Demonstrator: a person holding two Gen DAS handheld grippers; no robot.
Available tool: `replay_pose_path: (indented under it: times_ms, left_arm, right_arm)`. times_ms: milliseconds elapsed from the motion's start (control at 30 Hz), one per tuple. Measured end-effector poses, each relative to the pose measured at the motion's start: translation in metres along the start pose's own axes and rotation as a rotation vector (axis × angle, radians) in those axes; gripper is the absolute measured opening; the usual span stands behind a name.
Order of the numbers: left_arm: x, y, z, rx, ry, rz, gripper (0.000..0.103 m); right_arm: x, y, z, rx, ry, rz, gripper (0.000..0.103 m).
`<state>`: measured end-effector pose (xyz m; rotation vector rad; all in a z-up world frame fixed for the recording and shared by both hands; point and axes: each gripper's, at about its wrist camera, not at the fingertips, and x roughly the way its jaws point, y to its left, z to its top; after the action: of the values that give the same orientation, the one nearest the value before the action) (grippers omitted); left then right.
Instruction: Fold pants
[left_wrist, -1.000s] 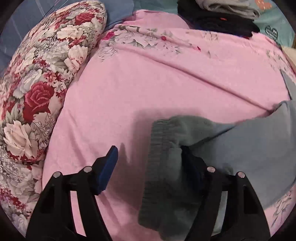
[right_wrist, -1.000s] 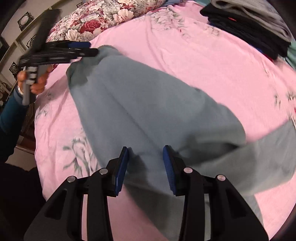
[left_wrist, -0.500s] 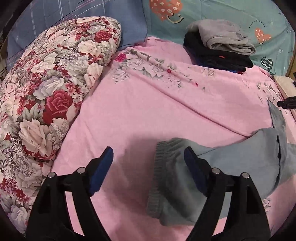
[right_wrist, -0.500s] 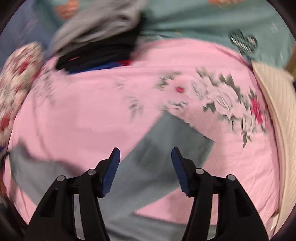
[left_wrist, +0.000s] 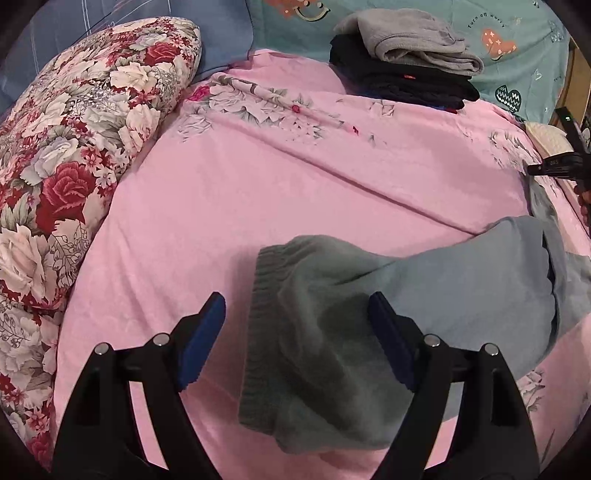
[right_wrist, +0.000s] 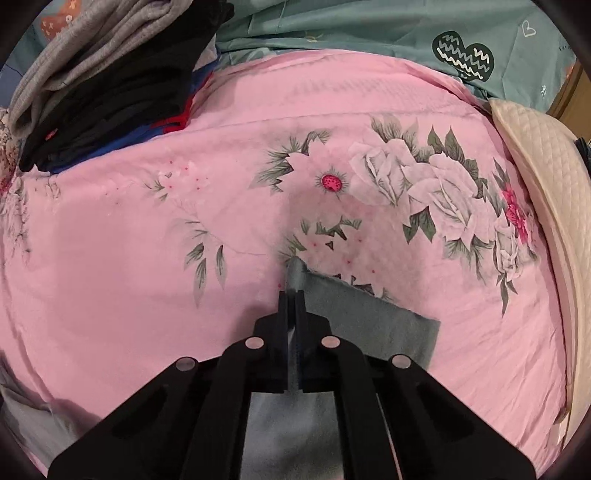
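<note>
Right gripper (right_wrist: 294, 295) pinching a hem corner of grey pants (right_wrist: 369, 321); left gripper (left_wrist: 295, 321) spread wide above the ribbed waistband.

In the right wrist view, jaws pressed together on the cloth at lower centre, over a pink sheet (right_wrist: 129, 258). In the left wrist view, pants (left_wrist: 424, 295) lying at lower right on the sheet, between the blue pads (left_wrist: 207, 332) but untouched. Floral pillow (left_wrist: 74, 166) at left, folded stack (left_wrist: 406, 70) at upper right.

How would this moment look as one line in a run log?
task: fold pants | left gripper: jaws open over waistband | right gripper: jaws shut on pants leg hem | surface: pink bedsheet
</note>
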<state>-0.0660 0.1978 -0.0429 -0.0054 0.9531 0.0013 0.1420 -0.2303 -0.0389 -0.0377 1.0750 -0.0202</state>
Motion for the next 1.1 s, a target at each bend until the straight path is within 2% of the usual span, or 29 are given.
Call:
replay_pose_path:
  times_ms: [67,167,267,367,467,533,600,667,733,833,867,933,1000,1100]
  left_arm:
    - [0.006,0.005,-0.002,-0.005,0.021,0.016,0.082]
    - [0.012,0.015,-0.005,-0.028,0.049,0.002,0.082]
    - [0.011,0.02,-0.006,-0.042,0.052,-0.018,0.082]
    - [0.011,0.018,-0.005,-0.027,0.049,-0.016,0.082]
    - [0.012,0.014,-0.004,-0.006,0.051,-0.009,0.082]
    - [0.012,0.012,-0.004,0.002,0.053,-0.005,0.082]
    - [0.013,0.011,-0.004,0.002,0.06,0.001,0.082]
    - [0.012,0.009,-0.006,0.006,0.06,0.009,0.082]
    - [0.01,0.01,-0.007,0.01,0.065,0.014,0.082]
    - [0.008,0.012,-0.008,0.007,0.07,0.029,0.084]
    - [0.008,0.013,-0.008,0.001,0.072,0.033,0.084]
    - [0.008,0.013,-0.007,-0.008,0.077,0.036,0.084]
    - [0.009,0.011,-0.007,-0.011,0.086,0.045,0.084]
    - [0.01,0.004,-0.007,0.004,0.097,0.058,0.084]
  right_arm:
    - [-0.022,-0.016,-0.008,0.049,-0.048,0.061,0.002]
    - [-0.065,-0.054,-0.028,0.149,-0.141,0.2,0.002]
    - [-0.116,-0.096,-0.068,0.247,-0.243,0.337,0.002]
    - [-0.16,-0.144,-0.123,0.343,-0.337,0.408,0.002]
    - [-0.189,-0.185,-0.179,0.437,-0.393,0.414,0.002]
    - [-0.192,-0.201,-0.214,0.48,-0.387,0.396,0.002]
    - [-0.181,-0.205,-0.236,0.482,-0.332,0.357,0.002]
    - [-0.154,-0.205,-0.253,0.487,-0.205,0.32,0.003]
    - [-0.137,-0.204,-0.267,0.478,-0.126,0.285,0.003]
    - [-0.138,-0.212,-0.278,0.5,-0.087,0.258,0.006]
    - [-0.144,-0.217,-0.277,0.516,-0.104,0.25,0.006]
    - [-0.158,-0.224,-0.271,0.517,-0.162,0.203,0.019]
    - [-0.165,-0.224,-0.261,0.49,-0.207,0.203,0.039]
    - [-0.151,-0.215,-0.241,0.414,-0.173,0.216,0.042]
